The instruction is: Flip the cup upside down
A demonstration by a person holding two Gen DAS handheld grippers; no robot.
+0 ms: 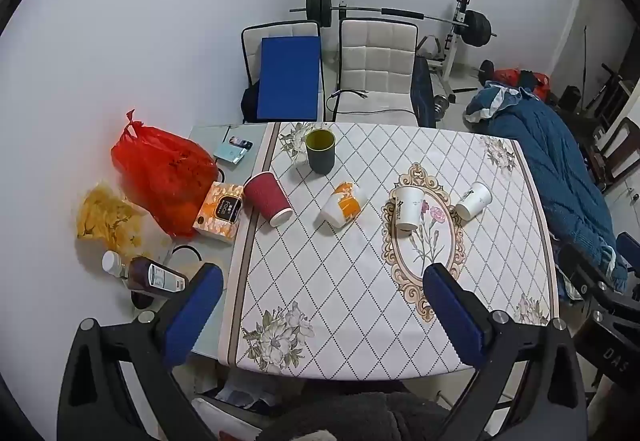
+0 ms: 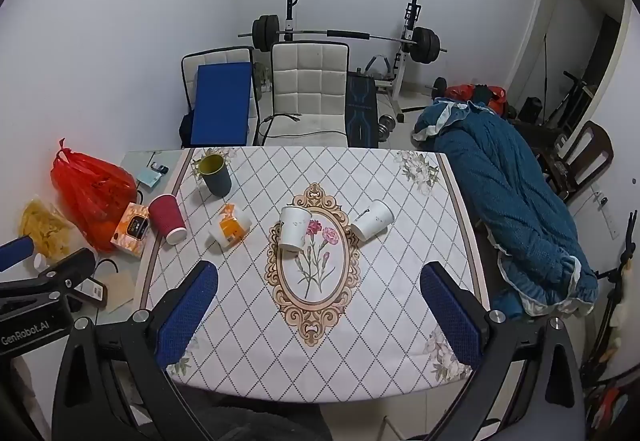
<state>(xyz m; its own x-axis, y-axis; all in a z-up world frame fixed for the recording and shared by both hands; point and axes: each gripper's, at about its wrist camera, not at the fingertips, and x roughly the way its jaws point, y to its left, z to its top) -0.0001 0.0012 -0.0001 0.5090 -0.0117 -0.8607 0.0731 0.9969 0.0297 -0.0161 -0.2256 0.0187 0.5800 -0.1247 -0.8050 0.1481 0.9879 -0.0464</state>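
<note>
Several cups sit on the patterned tablecloth (image 1: 340,293). A dark cup with a yellow inside (image 1: 320,151) (image 2: 216,175) stands upright at the back left. A red paper cup (image 1: 267,199) (image 2: 168,219), an orange-and-white cup (image 1: 343,203) (image 2: 230,229) and a white paper cup (image 1: 473,199) (image 2: 373,219) look tipped or lying. Another white paper cup (image 1: 408,208) (image 2: 294,228) sits on the oval flower motif. My left gripper (image 1: 320,277) and right gripper (image 2: 318,275) are open and empty, near the table's front edge.
At the table's left lie a red plastic bag (image 1: 164,169), a tissue box (image 1: 220,211), a yellow bag (image 1: 108,217) and a bottle (image 1: 148,275). Two white chairs (image 1: 376,69) stand behind the table; a blue blanket (image 2: 516,209) lies at its right.
</note>
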